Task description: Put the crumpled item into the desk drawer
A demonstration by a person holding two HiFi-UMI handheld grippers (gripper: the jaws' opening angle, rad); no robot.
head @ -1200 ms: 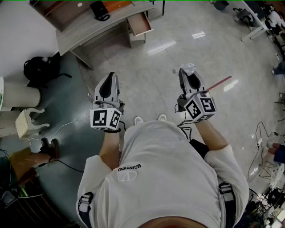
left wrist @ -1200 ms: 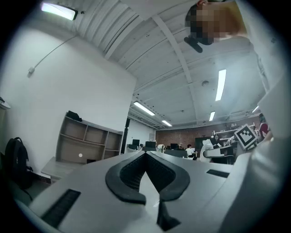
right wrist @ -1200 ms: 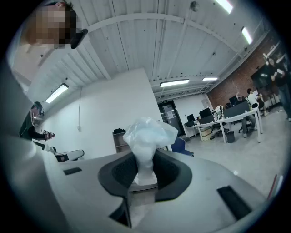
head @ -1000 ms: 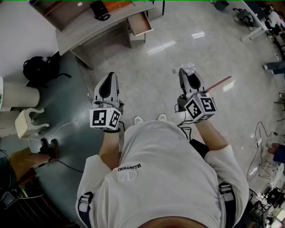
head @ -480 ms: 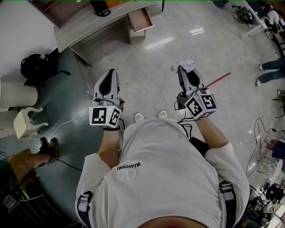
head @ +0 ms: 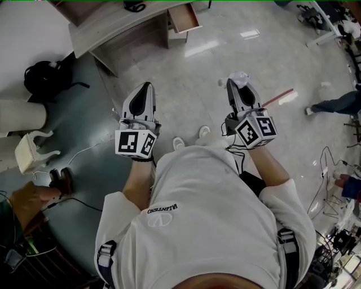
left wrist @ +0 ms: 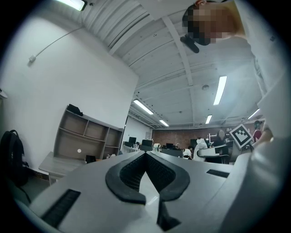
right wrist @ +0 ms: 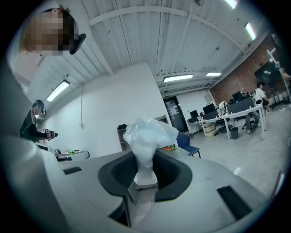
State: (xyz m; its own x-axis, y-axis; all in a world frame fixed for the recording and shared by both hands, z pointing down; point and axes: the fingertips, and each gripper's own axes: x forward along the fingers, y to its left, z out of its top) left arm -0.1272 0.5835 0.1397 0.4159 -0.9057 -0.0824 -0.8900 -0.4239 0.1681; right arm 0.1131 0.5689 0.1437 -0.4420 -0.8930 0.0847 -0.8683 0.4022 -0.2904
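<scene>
A crumpled white item sticks out of my right gripper, whose jaws are shut on it. In the right gripper view the crumpled white item stands pinched between the two dark pads, its puffy top above my right gripper. My left gripper is held level beside it, shut and empty. The left gripper view shows my left gripper with its pads meeting at the tips. The grey desk is far ahead at the top, its brown drawer pulled open.
A black backpack and a white stool stand on the dark floor at the left. A red stick lies on the tiles by my right gripper. A person's legs are at the right edge. Cables trail at both sides.
The desk and open drawer have slid toward the top edge of the head view. Another person's legs have come in at the right. Both grippers keep their state.
</scene>
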